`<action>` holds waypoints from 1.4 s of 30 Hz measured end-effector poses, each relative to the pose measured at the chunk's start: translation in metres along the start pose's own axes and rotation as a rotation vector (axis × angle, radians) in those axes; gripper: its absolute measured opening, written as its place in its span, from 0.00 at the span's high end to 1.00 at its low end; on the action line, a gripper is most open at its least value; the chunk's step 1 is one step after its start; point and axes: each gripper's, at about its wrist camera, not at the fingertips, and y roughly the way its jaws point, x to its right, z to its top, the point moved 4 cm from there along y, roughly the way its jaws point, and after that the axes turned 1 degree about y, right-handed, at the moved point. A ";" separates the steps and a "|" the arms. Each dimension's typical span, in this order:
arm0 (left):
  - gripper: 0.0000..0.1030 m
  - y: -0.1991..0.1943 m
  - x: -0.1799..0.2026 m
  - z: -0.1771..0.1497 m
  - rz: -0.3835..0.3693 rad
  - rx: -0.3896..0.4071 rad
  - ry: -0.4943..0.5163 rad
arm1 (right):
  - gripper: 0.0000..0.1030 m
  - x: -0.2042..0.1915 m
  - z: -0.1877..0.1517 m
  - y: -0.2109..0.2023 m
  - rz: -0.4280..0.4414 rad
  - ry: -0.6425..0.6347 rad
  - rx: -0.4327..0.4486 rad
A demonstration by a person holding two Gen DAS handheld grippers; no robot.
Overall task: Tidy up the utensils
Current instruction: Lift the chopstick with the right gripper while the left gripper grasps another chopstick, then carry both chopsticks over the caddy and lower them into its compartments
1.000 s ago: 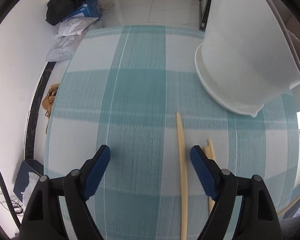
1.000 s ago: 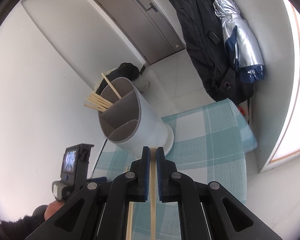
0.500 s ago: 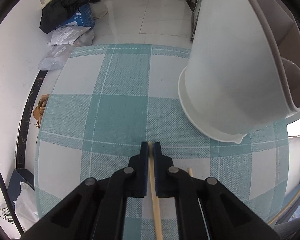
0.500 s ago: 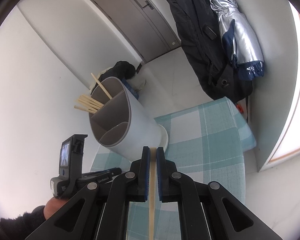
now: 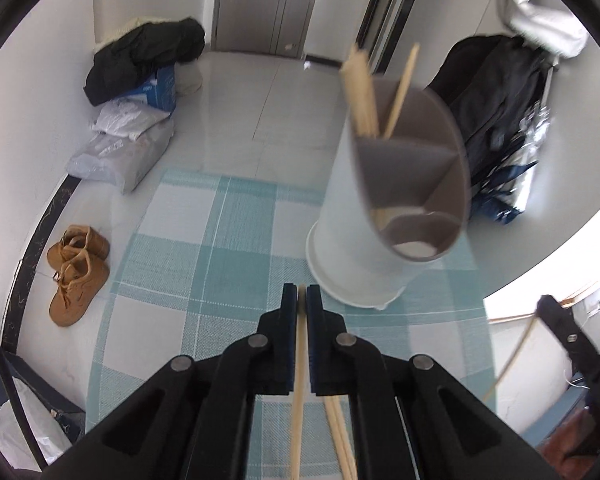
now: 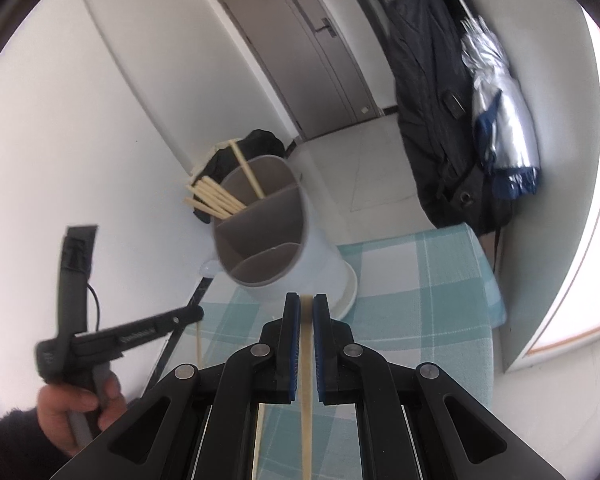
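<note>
1. Checked teal cloth covers the surface, with the white divided holder at right of centre in the left view.
2. Several chopsticks already stand in its far compartment; the other compartments look nearly empty.
3. Left tool pinches one chopstick; right tool pinches another chopstick.
4. Loose chopsticks lie at the bottom of the left view, not yet sorted.

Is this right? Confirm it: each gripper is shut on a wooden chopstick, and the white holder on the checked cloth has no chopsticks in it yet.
Not quite. The left gripper and the right gripper are each shut on a chopstick, but the white holder on the checked cloth already has several chopsticks standing in its far compartment. The right wrist view shows it.
</note>
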 end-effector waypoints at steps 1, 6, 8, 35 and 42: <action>0.99 -0.008 0.001 0.001 -0.019 0.022 0.000 | 0.94 -0.005 -0.001 -0.002 0.003 -0.013 0.007; 0.99 -0.034 0.002 0.001 -0.065 0.111 0.030 | 0.95 -0.037 -0.010 -0.015 -0.008 -0.132 0.063; 0.99 -0.040 0.001 0.001 -0.062 0.146 0.061 | 0.95 -0.049 -0.015 -0.020 -0.018 -0.172 0.084; 1.00 -0.093 0.020 0.002 -0.121 0.175 0.180 | 0.95 -0.075 -0.027 -0.053 -0.059 -0.201 0.190; 1.00 -0.110 0.037 0.026 -0.165 0.195 0.194 | 0.95 -0.076 -0.009 -0.059 -0.044 -0.179 0.214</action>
